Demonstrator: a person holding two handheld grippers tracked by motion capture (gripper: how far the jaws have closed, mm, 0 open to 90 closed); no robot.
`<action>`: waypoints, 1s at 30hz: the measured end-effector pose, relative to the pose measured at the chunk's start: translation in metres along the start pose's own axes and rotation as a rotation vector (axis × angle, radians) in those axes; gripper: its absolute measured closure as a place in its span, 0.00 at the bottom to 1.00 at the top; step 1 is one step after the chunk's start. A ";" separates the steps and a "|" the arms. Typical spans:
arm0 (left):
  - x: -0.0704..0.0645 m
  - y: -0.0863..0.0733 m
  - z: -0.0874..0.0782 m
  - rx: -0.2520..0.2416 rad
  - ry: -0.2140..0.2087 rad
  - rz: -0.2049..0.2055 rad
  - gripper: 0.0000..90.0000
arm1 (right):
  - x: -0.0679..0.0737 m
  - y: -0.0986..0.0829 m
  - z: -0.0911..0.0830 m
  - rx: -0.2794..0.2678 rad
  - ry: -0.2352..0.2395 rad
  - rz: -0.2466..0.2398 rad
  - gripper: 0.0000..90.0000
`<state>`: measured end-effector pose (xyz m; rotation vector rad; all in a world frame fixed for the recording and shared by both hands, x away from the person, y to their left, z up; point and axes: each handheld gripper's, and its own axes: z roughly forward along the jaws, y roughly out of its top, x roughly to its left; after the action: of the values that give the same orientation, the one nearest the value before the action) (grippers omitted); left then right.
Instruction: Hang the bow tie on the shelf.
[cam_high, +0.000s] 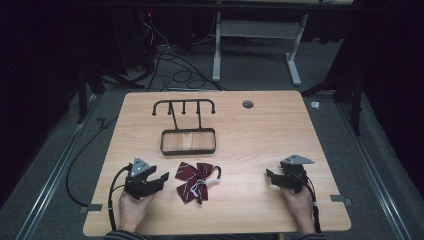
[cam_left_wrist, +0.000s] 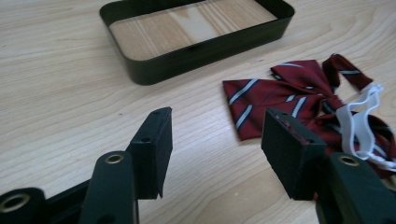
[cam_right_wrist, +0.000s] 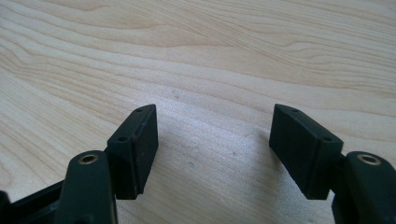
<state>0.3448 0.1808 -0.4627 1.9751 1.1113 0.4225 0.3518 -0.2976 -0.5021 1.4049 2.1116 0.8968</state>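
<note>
left gripper (cam_high: 161, 178): black, grey three-cornered plate, looping black cable;
right gripper (cam_high: 270, 176): same deal;
pads (cam_right_wrist: 138, 140): black blocks, brass rivets;
sleeves: striped cuffs

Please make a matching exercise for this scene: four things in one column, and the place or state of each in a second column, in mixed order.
Things:
1. bow tie
2. rack
3. left claw
4. right claw

Places or states:
A. open, over bare wood on the right side
B. stands behind the tie, black, tray empty
C. open, just left of the tie
D. lies flat between the two claws, dark red with stripes

Pairs: 1-D, 2-B, 3-C, 4-A
</note>
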 end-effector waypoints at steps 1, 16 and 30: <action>0.000 0.000 0.000 0.000 0.000 0.000 0.49 | 0.000 0.000 0.000 0.000 0.000 0.000 0.38; -0.023 0.024 0.010 0.007 -0.096 0.068 0.49 | 0.000 0.000 0.000 0.002 0.001 -0.001 0.38; -0.050 0.050 0.034 0.038 -0.163 0.154 0.52 | 0.000 0.000 0.000 0.001 0.000 -0.002 0.38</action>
<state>0.3658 0.1090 -0.4390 2.0967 0.8750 0.3163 0.3518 -0.2976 -0.5020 1.4031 2.1136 0.8952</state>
